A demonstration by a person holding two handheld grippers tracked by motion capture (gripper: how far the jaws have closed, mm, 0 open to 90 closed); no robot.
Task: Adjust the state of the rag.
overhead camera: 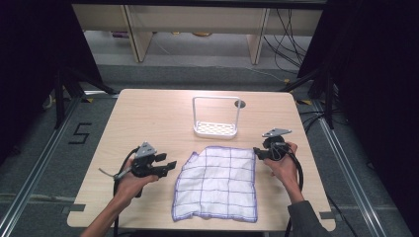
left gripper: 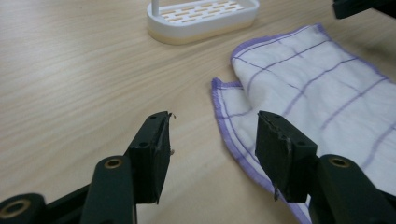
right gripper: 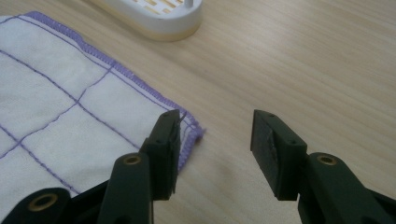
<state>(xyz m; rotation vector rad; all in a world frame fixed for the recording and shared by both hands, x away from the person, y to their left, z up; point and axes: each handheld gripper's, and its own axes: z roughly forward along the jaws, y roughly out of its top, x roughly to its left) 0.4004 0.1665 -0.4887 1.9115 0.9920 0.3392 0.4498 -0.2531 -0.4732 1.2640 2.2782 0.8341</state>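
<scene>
L gripper (overhead camera: 170,165) open, nothing between jaws, just left of cloth (overhead camera: 217,183). R gripper (overhead camera: 257,152) open, empty, at cloth's far right corner. Cloth flat on table (overhead camera: 143,113), near edge, long axis front-to-back, tilted slightly; left far corner folded. Rack (overhead camera: 216,129) beyond, apart.

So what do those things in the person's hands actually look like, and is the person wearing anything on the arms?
Both are black hand-held tongs. The left tongs and right tongs each carry a grey three-cornered plate on top and trail a black cable. Up close, the flat rectangular pads sit on arms with brass-coloured rivets. The right arm has a grey sleeve; the left forearm is bare.
</scene>
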